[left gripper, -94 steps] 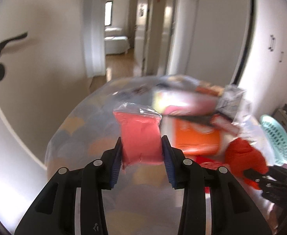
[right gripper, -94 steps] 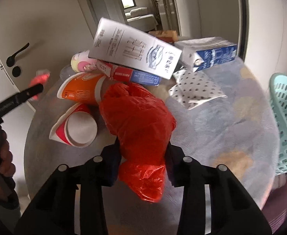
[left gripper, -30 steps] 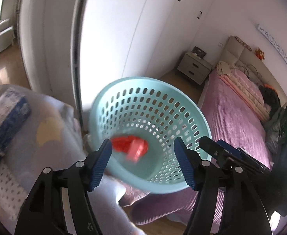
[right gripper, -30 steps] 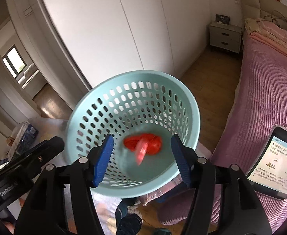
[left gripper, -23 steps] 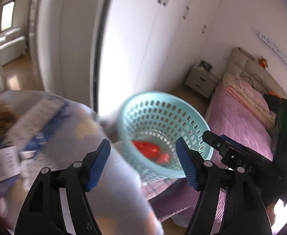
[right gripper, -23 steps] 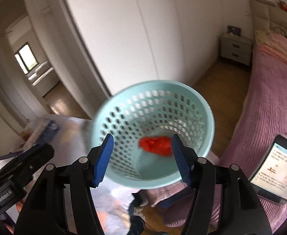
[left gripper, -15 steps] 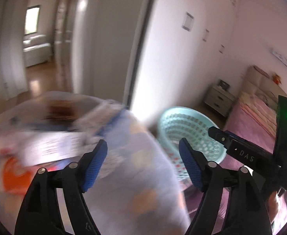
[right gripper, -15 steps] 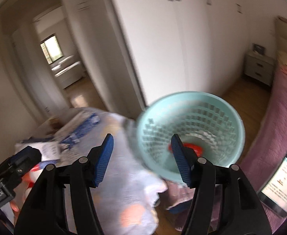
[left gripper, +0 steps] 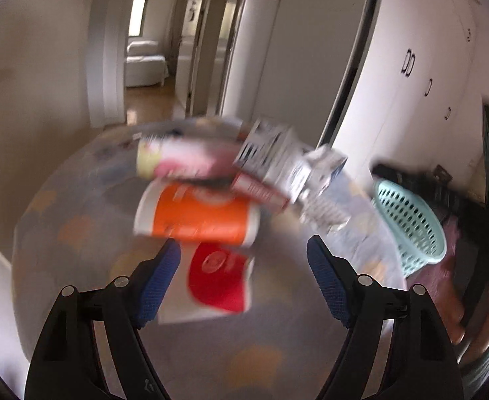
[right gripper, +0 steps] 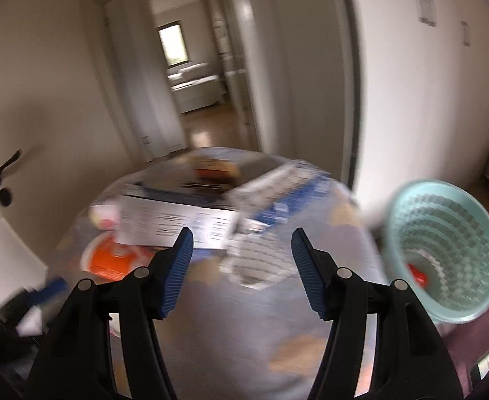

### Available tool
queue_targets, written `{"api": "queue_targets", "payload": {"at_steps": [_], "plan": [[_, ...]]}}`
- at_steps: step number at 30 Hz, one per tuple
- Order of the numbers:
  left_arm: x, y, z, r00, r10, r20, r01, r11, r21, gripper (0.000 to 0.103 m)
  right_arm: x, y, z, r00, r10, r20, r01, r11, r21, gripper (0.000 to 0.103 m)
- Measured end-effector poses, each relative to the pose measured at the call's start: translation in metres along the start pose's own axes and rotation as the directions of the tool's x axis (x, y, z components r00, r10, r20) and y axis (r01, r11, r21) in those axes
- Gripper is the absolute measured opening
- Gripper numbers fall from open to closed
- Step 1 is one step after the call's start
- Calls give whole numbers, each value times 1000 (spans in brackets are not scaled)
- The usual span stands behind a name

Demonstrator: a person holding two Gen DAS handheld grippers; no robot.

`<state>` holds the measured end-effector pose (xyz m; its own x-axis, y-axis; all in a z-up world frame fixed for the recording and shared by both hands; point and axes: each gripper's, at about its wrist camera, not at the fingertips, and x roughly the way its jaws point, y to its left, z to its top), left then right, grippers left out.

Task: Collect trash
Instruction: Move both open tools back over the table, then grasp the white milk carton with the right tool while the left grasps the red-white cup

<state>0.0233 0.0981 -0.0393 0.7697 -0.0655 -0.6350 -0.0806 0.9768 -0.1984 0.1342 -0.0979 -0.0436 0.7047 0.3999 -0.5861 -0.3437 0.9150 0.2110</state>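
Both views motion-blurred. Left tool (left gripper: 242, 266) spread wide, nothing between its blue pads (left gripper: 159, 278), hanging over the round table (left gripper: 77, 206) with the patterned cloth. Trash pile sits on the table ahead of it: orange paper cup (left gripper: 196, 213) lying on its side just past the pad tips at 12 o'clock, red paper cup (left gripper: 219, 280) directly between and below the fingers, apart from them. Pink-and-yellow wrapper (left gripper: 174, 158) behind the orange cup; white cartons (left gripper: 278, 163) at 1 o'clock, print unreadable. Teal basket (left gripper: 411, 223) at 3 o'clock off the table edge, its lower part cut off behind the table.

Right tool (right gripper: 242, 273) also spread, empty, over the same table (right gripper: 227, 333). White printed box (right gripper: 174, 225) just beyond the left pad at 11 o'clock, partly hiding the orange cup (right gripper: 111, 260). Blue-and-white carton (right gripper: 288, 186) at 12 to 1 o'clock, crumpled dotted paper (right gripper: 258, 260) between the tips, further off. Teal basket (right gripper: 444, 253) at 3 o'clock, a red scrap (right gripper: 418, 276) inside it near the bottom; shape too smeared to tell. At 8 o'clock a blurred blue pad of the other tool, edge-cropped.
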Motion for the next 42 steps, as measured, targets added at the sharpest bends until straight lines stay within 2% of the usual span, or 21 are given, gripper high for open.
{"api": "queue_targets", "payload": {"at_steps": [5, 8, 12, 16, 19, 29, 39, 40, 42], "plan": [[13, 8, -15, 999, 1, -48, -1, 1000, 5, 76, 24, 50, 20, 998, 61, -2, -61, 997, -57, 58], [20, 4, -17, 998, 25, -57, -24, 999, 33, 76, 40, 68, 25, 998, 56, -25, -58, 995, -81, 58], [25, 5, -20, 996, 53, -70, -50, 997, 54, 69, 56, 83, 26, 998, 27, -56, -32, 994, -102, 58], [24, 11, -25, 995, 68, -67, -63, 995, 72, 59, 56, 69, 22, 997, 45, -70, -50, 997, -66, 58], [21, 14, -27, 996, 52, -67, -47, 997, 65, 56, 47, 58, 15, 997, 34, -62, -36, 999, -37, 58], [10, 26, -38, 996, 67, -61, -66, 997, 33, 55, 11, 11, -19, 998, -30, -56, 32, 999, 27, 58], [-15, 75, -44, 986, 154, -57, -156, 987, -40, 55, -6, -4, -46, 996, -60, -67, 61, 998, 8, 58], [-18, 81, -44, 988, 145, -60, -148, 988, -53, 55, -7, -3, -46, 996, -66, -63, 66, 998, -5, 58], [-21, 88, -45, 995, 70, -73, -76, 994, -77, 58, -5, 0, -46, 996, -66, -64, 65, 998, -19, 58]]}}
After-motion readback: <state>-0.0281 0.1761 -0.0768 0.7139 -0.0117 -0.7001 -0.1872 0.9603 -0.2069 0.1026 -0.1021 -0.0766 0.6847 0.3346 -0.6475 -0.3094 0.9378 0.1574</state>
